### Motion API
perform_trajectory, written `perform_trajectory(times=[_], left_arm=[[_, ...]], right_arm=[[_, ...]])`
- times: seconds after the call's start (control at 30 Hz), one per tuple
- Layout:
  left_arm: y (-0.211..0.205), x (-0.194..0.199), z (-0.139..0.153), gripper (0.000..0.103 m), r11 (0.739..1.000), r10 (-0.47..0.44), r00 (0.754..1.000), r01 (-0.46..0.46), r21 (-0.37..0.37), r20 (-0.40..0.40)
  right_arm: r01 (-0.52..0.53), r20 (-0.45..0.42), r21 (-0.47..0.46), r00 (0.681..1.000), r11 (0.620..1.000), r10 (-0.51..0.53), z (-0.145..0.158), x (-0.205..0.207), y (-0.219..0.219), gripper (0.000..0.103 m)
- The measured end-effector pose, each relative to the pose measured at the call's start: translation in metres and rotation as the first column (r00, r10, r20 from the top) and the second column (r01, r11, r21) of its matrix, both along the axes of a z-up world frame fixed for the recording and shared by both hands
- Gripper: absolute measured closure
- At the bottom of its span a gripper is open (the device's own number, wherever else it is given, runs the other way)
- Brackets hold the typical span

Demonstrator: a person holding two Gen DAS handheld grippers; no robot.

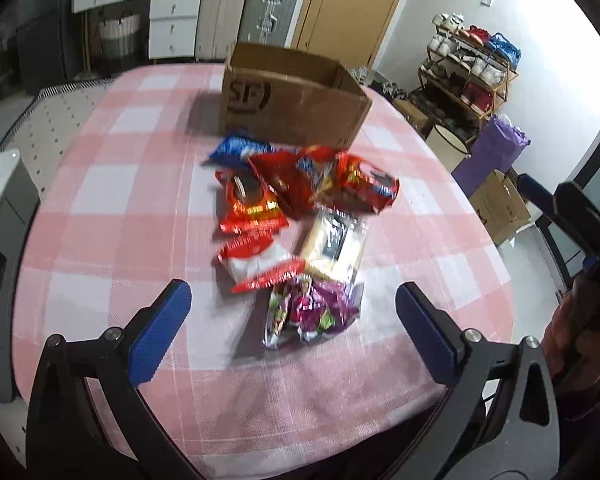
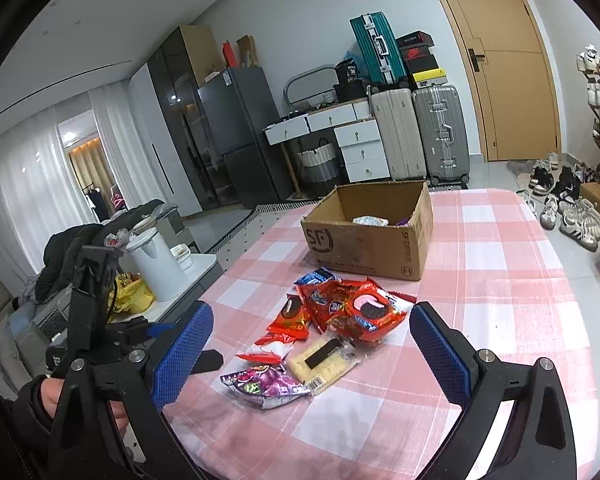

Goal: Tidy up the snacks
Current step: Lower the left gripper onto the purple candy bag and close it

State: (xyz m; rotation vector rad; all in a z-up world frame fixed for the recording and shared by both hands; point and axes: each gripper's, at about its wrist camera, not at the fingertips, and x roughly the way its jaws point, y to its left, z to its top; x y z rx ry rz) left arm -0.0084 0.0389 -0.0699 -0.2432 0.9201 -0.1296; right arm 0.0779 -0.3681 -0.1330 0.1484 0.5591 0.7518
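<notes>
A heap of snack packets lies mid-table: red cookie bags (image 1: 324, 180) (image 2: 360, 312), a blue packet (image 1: 236, 150) (image 2: 312, 278), a red-and-white packet (image 1: 256, 260) (image 2: 270, 350), a pale cracker pack (image 1: 334, 246) (image 2: 324, 360) and a purple candy bag (image 1: 308, 312) (image 2: 266, 386). Behind them stands an open cardboard box (image 1: 292, 108) (image 2: 372, 240) with a few packets inside. My left gripper (image 1: 292, 332) is open, hovering just in front of the purple bag. My right gripper (image 2: 312, 356) is open too, above the near end of the heap, holding nothing.
The table wears a pink-and-white checked cloth (image 1: 112, 208) (image 2: 500, 280). The left gripper and a hand (image 2: 80, 344) show at the table's left side, near a white kettle (image 2: 156, 264). Suitcases (image 2: 420, 136), drawers and a shoe rack (image 1: 472, 76) stand beyond the table.
</notes>
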Motion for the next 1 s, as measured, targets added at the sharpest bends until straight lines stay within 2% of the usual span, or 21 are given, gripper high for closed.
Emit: perform_trajectory(times=[0.3, 0.87, 0.9, 0.93, 0.97, 1.0], left_arm=[[-0.009, 0.011, -0.031, 0.001, 1.0, -0.019, 0.998, 0.019, -0.006, -0.063], [-0.023, 0.036, -0.065, 0.002, 0.999, -0.033, 0.992, 0.033, -0.003, -0.125], [-0.023, 0.037, -0.067, 0.004, 0.999, -0.032, 0.991, 0.032, -0.006, -0.128], [-0.023, 0.038, -0.07, 0.015, 0.999, -0.039, 0.99, 0.037, -0.016, -0.134], [-0.024, 0.038, -0.073, 0.019, 0.998, -0.056, 0.989, 0.05, -0.043, -0.14], [-0.024, 0.038, -0.074, 0.031, 0.995, -0.075, 0.988, 0.064, -0.082, -0.138]], right_arm=[[-0.007, -0.047, -0.003, 0.999, 1.0, 0.007, -0.021, 0.001, 0.0, 0.003], [-0.025, -0.093, 0.006, 0.995, 1.0, 0.025, -0.048, 0.009, -0.002, 0.003], [-0.024, -0.095, 0.007, 0.995, 1.0, 0.024, -0.049, 0.009, -0.003, 0.003], [-0.023, -0.098, 0.008, 0.995, 1.0, 0.023, -0.051, 0.011, -0.003, 0.003], [-0.021, -0.1, 0.008, 0.995, 1.0, 0.022, -0.052, 0.011, -0.004, 0.003], [-0.022, -0.103, 0.01, 0.994, 1.0, 0.023, -0.053, 0.012, -0.005, 0.003]])
